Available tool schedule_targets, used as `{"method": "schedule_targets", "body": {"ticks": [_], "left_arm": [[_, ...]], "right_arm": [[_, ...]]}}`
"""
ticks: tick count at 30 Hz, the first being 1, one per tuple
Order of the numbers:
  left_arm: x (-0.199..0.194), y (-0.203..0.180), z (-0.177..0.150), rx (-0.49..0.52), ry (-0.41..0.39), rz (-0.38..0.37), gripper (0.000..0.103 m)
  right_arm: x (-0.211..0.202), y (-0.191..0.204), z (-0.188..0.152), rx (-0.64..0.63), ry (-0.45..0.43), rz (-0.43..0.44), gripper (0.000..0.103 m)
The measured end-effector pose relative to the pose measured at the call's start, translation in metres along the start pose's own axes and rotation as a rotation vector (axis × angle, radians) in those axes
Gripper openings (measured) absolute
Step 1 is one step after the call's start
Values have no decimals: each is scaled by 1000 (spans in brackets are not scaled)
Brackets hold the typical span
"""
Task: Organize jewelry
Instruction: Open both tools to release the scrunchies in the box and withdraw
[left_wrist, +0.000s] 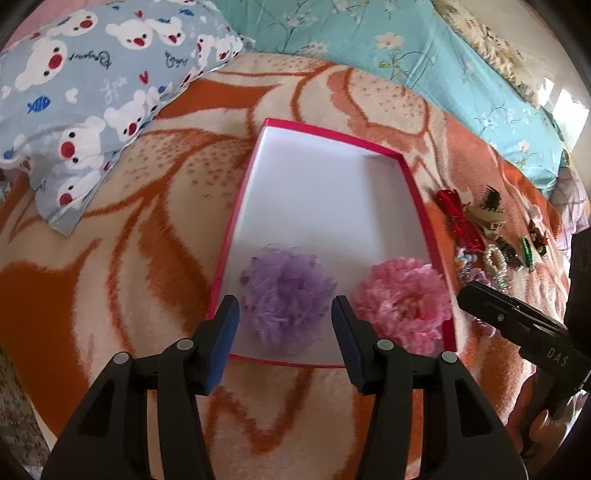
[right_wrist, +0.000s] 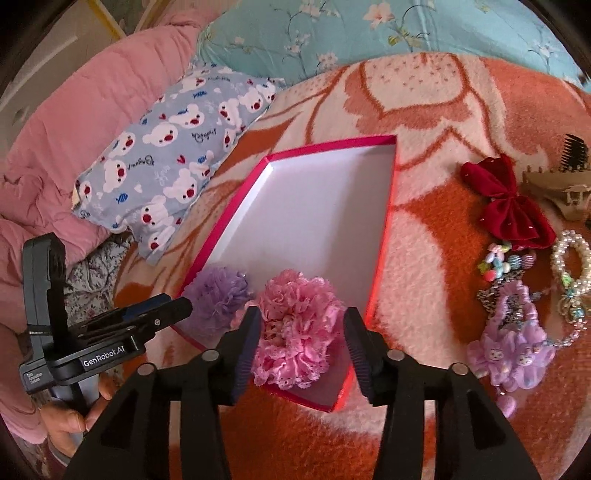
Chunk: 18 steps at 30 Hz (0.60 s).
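A shallow red box with a white floor (left_wrist: 325, 192) (right_wrist: 314, 206) lies on an orange blanket. A purple frilly scrunchie (left_wrist: 286, 291) (right_wrist: 218, 295) and a pink one (left_wrist: 402, 299) (right_wrist: 295, 328) lie in its near end. My left gripper (left_wrist: 284, 321) is open, its fingers either side of the purple scrunchie. My right gripper (right_wrist: 301, 332) is open, its fingers either side of the pink scrunchie. Loose jewelry lies right of the box: a red bow (left_wrist: 460, 218) (right_wrist: 509, 199), a beige claw clip (right_wrist: 557, 192), a pearl bracelet (right_wrist: 570, 258), a purple hair piece (right_wrist: 513, 347).
A bear-print pillow (left_wrist: 81, 99) (right_wrist: 166, 162) lies left of the box. A teal floral quilt (left_wrist: 424, 48) runs along the far side, a pink duvet (right_wrist: 66, 140) at the left. The orange patterned blanket (left_wrist: 140, 258) covers the bed.
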<state>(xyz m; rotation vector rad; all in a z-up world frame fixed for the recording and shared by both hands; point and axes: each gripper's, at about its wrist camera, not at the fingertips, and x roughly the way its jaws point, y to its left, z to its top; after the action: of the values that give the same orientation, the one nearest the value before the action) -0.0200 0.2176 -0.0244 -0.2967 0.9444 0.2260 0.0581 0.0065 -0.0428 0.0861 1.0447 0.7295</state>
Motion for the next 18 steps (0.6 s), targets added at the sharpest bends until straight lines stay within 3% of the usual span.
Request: {"method": "schedule_targets", "body": {"ticks": [18], "left_arm": [[-1,-82,16,115,11,-115,52]], "right_arm": [[-98,-116,-7,186,-136,-169,55]]}}
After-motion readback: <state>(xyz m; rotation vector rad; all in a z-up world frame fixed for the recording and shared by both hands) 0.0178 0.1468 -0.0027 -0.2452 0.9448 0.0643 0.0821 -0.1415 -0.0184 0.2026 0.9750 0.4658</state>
